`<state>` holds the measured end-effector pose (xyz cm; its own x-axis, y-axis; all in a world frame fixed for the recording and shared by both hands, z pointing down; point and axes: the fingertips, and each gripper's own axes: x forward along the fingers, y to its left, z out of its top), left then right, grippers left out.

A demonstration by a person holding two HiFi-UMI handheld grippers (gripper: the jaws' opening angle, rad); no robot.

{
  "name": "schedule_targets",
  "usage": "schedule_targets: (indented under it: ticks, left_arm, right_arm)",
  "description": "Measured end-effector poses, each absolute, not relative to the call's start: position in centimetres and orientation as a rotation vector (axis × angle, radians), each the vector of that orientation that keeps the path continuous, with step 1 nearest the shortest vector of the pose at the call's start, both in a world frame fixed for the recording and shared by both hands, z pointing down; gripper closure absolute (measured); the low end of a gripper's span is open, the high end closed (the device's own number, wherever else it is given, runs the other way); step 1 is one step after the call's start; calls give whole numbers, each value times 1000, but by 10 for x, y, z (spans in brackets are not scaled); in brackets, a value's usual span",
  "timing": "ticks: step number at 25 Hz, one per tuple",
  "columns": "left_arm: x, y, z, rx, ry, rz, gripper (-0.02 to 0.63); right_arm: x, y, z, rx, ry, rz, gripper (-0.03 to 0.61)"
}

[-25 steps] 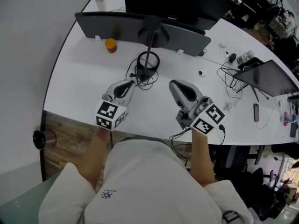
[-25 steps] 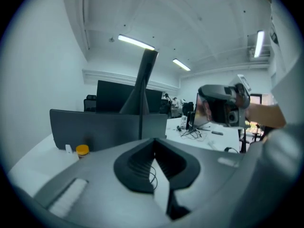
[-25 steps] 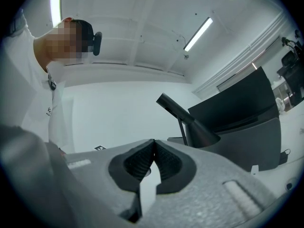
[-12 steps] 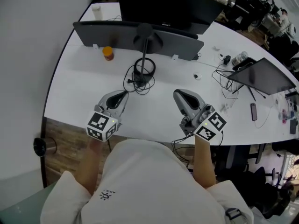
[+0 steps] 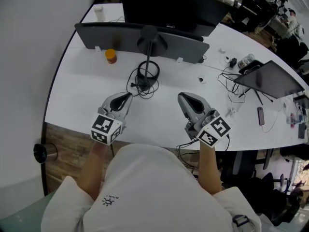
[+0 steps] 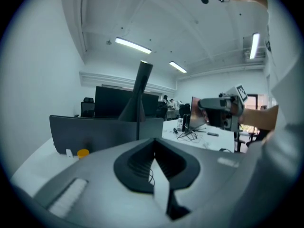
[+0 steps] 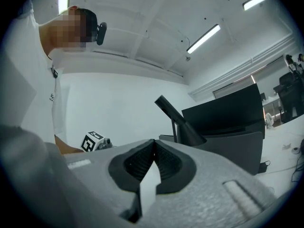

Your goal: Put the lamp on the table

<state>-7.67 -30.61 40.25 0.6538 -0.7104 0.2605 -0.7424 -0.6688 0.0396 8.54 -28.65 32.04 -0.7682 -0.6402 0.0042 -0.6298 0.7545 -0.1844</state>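
Lamp point(image 5: 149, 36) upright on white table point(image 5: 82, 86) by the monitors point(image 5: 169, 4), left gripper point(image 5: 126, 97) and right gripper point(image 5: 181, 98) over the near edge, both empty, jaws together

The lamp point(image 5: 150, 36) is standing on the bench point(image 5: 72, 95) near its middle, with its base just in front of a low partition point(image 5: 106, 35) that is running across the bench. A monitor point(image 5: 164, 4) is sitting behind the partition. A small jar point(image 5: 111, 56) is standing left of the lamp, close to the partition. A tilted screen point(image 5: 270, 79) and a phone point(image 5: 260, 116) are lying far to the right. The left gripper point(image 5: 126, 97) and the right gripper point(image 5: 182, 97) are hovering nearer the front edge, one on either side of the lamp's base.
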Motion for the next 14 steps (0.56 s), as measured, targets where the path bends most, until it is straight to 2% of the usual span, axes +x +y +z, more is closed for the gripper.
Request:
schedule_targets:
  ticks: [14]
  left_arm:
    - [-70,-312,406,2749,-1137,350,618]
  right_arm:
    - [90,-289,320,-1102,2864,-274,578]
